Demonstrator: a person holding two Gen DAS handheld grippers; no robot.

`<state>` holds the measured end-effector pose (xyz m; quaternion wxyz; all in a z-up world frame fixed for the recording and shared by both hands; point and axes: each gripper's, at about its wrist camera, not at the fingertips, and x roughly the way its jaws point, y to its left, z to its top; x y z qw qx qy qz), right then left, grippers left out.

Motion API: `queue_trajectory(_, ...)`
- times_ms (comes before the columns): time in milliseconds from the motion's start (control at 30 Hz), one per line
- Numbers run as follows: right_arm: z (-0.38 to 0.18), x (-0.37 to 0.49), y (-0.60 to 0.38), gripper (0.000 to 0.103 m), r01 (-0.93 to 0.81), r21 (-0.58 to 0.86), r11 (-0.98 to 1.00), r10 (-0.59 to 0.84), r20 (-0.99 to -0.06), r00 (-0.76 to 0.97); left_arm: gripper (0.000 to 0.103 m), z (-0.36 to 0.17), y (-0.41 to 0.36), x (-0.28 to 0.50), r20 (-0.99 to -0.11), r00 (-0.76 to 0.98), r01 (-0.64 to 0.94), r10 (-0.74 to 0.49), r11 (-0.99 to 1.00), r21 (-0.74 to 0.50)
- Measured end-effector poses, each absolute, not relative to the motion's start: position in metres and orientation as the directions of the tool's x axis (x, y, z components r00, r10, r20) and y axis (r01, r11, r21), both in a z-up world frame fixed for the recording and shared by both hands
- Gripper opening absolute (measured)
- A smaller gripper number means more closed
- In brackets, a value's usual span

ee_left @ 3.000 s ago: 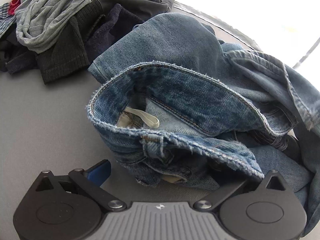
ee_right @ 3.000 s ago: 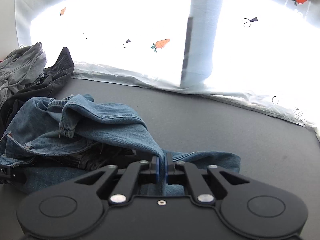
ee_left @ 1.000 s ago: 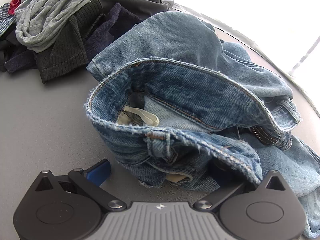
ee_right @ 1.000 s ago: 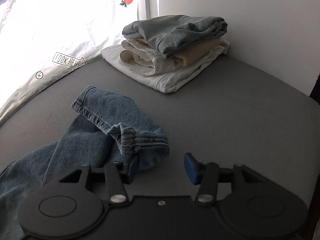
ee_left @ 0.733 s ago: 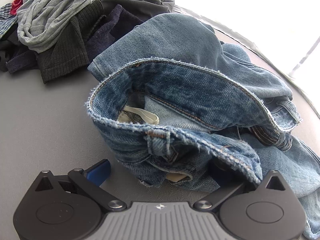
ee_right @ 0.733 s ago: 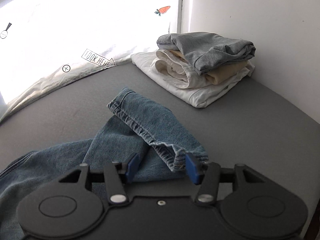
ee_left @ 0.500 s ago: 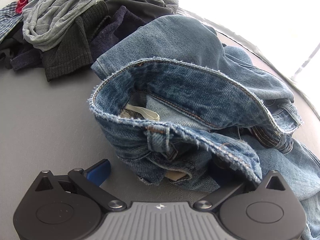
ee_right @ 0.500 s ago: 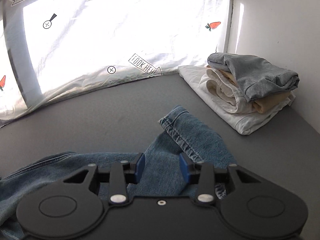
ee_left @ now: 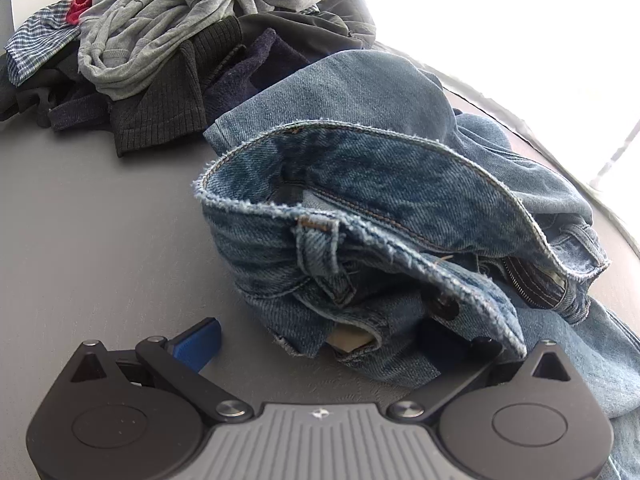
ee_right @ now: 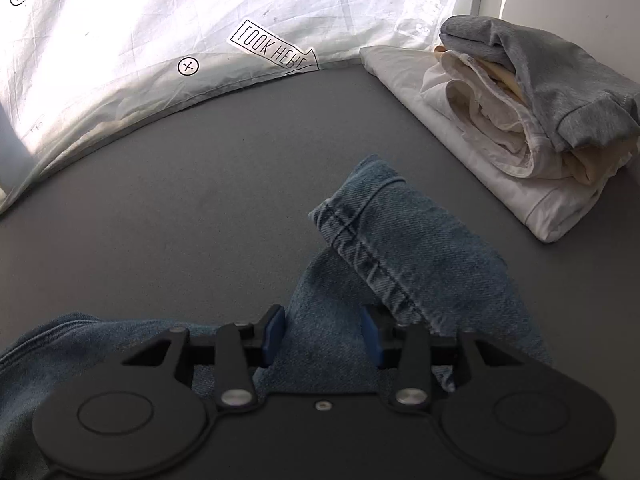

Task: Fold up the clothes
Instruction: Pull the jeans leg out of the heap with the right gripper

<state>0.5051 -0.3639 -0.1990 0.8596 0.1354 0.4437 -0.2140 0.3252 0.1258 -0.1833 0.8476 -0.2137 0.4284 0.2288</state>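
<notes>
A pair of blue jeans (ee_left: 384,184) lies crumpled on the grey table (ee_left: 92,240), waistband open toward the left wrist camera. My left gripper (ee_left: 320,340) is open wide, its blue left pad (ee_left: 198,342) on the table and its right finger hidden under the waistband's frayed edge. In the right wrist view a jeans leg (ee_right: 416,248) with its folded-over hem lies flat on the table. My right gripper (ee_right: 323,334) is open, its fingers straddling the leg cloth without gripping it.
A pile of unfolded clothes (ee_left: 160,40), grey, black and navy, lies behind the jeans at the far left. A stack of folded clothes (ee_right: 520,120), white, cream and grey, sits at the far right by the wall. A white printed sheet (ee_right: 180,32) borders the table's back.
My right gripper opened, let go of the jeans leg it had pulled out to the right, and swung over the laid-out hem. The left gripper stayed open and shifted slightly nearer the waistband.
</notes>
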Motion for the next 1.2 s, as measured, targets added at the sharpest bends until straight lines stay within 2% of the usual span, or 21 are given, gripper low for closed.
queue_trajectory(67, -0.2, 0.502, -0.366, 0.034, 0.479, 0.059, 0.876, -0.236, -0.813, 0.532, 0.103, -0.177, 0.113, 0.323, -0.828, 0.519, -0.588, 0.213, 0.792, -0.165)
queue_trajectory(100, -0.2, 0.5, -0.365, 0.022, 0.471, 0.065, 0.88, -0.231, -0.808, 0.543, 0.103, -0.167, 0.105, 0.307, -0.829, 0.517, -0.592, 0.215, 0.789, -0.164)
queue_trajectory(233, -0.191, 0.49, -0.365, 0.012, 0.484, 0.09, 0.87, -0.244, -0.775, 0.582, 0.103, -0.159, 0.091, 0.289, -0.83, 0.516, -0.594, 0.214, 0.788, -0.166)
queue_trajectory(300, -0.182, 0.481, -0.368, 0.011, 0.499, 0.115, 0.859, -0.253, -0.751, 0.61, 0.103, -0.167, 0.099, 0.293, -0.83, 0.515, -0.593, 0.212, 0.788, -0.166)
queue_trajectory(467, -0.132, 0.455, -0.384, 0.01, 0.507, 0.279, 0.816, -0.249, -0.622, 0.743, 0.103, -0.22, 0.185, 0.374, -0.83, 0.517, -0.589, 0.209, 0.791, -0.168)
queue_trajectory(600, -0.075, 0.431, -0.388, 0.01, 0.429, 0.414, 0.803, -0.216, -0.47, 0.856, 0.103, -0.227, 0.195, 0.38, -0.828, 0.52, -0.588, 0.21, 0.791, -0.169)
queue_trajectory(700, -0.051, 0.409, -0.38, 0.004, 0.387, 0.418, 0.822, -0.221, -0.392, 0.893, 0.103, -0.229, 0.197, 0.38, -0.822, 0.527, -0.585, 0.213, 0.793, -0.17)
queue_trajectory(767, -0.062, 0.401, -0.38, 0.003, 0.421, 0.416, 0.806, -0.228, -0.439, 0.869, 0.103, -0.229, 0.196, 0.379, -0.819, 0.532, -0.584, 0.215, 0.794, -0.17)
queue_trajectory(933, -0.139, 0.379, -0.395, 0.003, 0.615, 0.354, 0.705, -0.228, -0.708, 0.668, 0.103, -0.23, 0.196, 0.379, -0.815, 0.537, -0.58, 0.216, 0.797, -0.171)
queue_trajectory(1000, -0.165, 0.371, -0.401, 0.004, 0.665, 0.348, 0.661, -0.194, -0.776, 0.6, 0.103, -0.23, 0.197, 0.378, -0.815, 0.537, -0.581, 0.218, 0.796, -0.17)
queue_trajectory(1100, -0.187, 0.357, -0.408, 0.012, 0.706, 0.394, 0.589, -0.157, -0.801, 0.578, 0.103, -0.23, 0.198, 0.38, -0.816, 0.535, -0.583, 0.22, 0.795, -0.168)
queue_trajectory(1167, -0.19, 0.353, -0.414, 0.023, 0.707, 0.446, 0.549, -0.154, -0.777, 0.61, 0.103, -0.23, 0.199, 0.383, -0.818, 0.534, -0.582, 0.217, 0.795, -0.169)
queue_trajectory(1200, -0.189, 0.351, -0.416, 0.035, 0.7, 0.477, 0.531, -0.158, -0.756, 0.635, 0.103, -0.23, 0.199, 0.384, -0.818, 0.533, -0.582, 0.216, 0.795, -0.169)
